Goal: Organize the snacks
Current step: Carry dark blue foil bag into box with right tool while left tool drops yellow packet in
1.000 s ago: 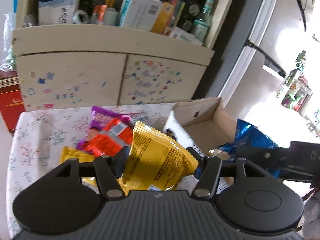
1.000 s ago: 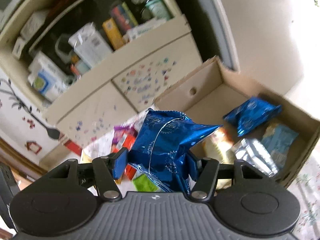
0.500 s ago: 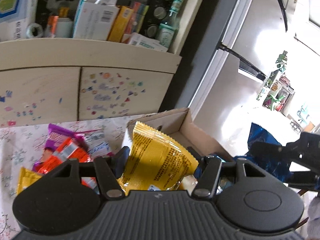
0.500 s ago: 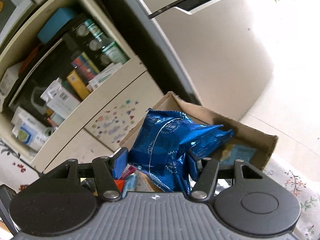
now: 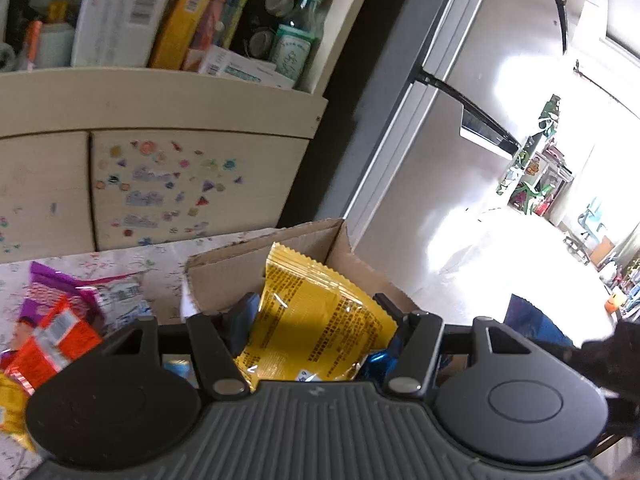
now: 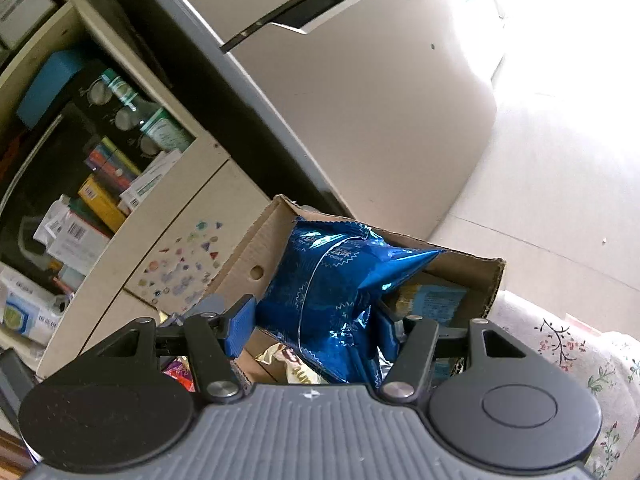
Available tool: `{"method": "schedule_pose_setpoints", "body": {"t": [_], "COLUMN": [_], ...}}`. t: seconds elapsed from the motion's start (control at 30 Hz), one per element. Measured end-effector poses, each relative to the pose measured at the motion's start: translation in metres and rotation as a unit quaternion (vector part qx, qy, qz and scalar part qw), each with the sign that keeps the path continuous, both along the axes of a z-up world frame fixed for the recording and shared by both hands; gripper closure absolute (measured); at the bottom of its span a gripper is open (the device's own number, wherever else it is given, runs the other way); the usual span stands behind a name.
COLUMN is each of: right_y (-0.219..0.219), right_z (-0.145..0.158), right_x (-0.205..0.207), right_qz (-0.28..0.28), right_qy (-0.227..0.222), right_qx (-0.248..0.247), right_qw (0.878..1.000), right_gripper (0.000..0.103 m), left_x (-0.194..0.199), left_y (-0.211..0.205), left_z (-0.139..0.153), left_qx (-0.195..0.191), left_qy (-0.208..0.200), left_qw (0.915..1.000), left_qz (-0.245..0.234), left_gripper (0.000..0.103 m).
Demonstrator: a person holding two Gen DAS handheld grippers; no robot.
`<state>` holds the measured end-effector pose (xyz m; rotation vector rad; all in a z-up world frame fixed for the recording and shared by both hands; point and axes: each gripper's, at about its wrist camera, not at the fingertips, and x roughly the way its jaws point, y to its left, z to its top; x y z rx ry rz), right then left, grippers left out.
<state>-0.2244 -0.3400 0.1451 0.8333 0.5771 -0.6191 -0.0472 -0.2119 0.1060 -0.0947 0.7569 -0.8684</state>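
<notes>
My left gripper [image 5: 314, 312] is shut on a yellow snack bag [image 5: 308, 280], which stands upright between the pads in front of the open cardboard box [image 5: 256, 256]. In the right wrist view, my right gripper [image 6: 314, 322] is shut on a crinkled blue foil snack bag [image 6: 332, 276], held over the same box [image 6: 248, 264]. Inside the box lie a light-blue packet [image 6: 432, 300] and a beige packet [image 6: 288, 364]. At the right edge of the left wrist view the blue bag [image 5: 532, 320] shows again behind the other gripper's dark body.
Purple and orange snack packs [image 5: 60, 320] lie on the floral tablecloth [image 5: 160, 264] left of the box. Behind stand a cream cabinet with stickers [image 5: 168, 184], a shelf of boxes and bottles [image 5: 200, 20], and a grey fridge [image 6: 360, 120]. The table's right corner [image 6: 580, 360] borders bare floor.
The left gripper has carried the yellow bag rightward, from over the loose snacks to the box. The right gripper has rolled and swung, so the box's inside now sits lower behind the blue bag.
</notes>
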Motion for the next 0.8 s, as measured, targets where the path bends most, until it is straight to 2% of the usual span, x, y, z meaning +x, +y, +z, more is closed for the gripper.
{"method": "schedule_pose_setpoints", "body": {"t": [0.07, 0.13, 0.23, 0.3, 0.53, 0.8], "right_y": [-0.002, -0.003, -0.005, -0.004, 0.005, 0.028], "right_z": [-0.002, -0.004, -0.004, -0.004, -0.003, 0.0], "right_x": [0.001, 0.002, 0.002, 0.002, 0.012, 0.028], "right_qz": [-0.005, -0.013, -0.019, -0.016, 0.028, 0.106], "right_qy": [0.002, 0.003, 0.001, 0.0, -0.002, -0.004], "right_qx": [0.006, 0.011, 0.016, 0.015, 0.008, -0.02], "right_qw": [1.0, 1.0, 1.0, 1.0, 1.0, 0.994], "right_gripper": [0.035, 0.034, 0.028, 0.025, 0.024, 0.021], "left_x": [0.005, 0.008, 0.006, 0.005, 0.006, 0.011], "left_y": [-0.009, -0.015, -0.015, -0.011, 0.019, 0.07], "left_z": [-0.003, -0.003, 0.0, 0.002, 0.01, 0.014], "left_qx": [0.003, 0.006, 0.001, -0.003, 0.012, 0.035], "left_qy": [0.004, 0.008, 0.006, 0.007, 0.007, 0.014], "left_qw": [1.0, 0.9999, 1.0, 1.0, 0.9998, 0.9984], "left_qz": [0.004, 0.006, 0.005, 0.005, 0.012, 0.043], "left_gripper": [0.04, 0.027, 0.014, 0.01, 0.009, 0.008]}}
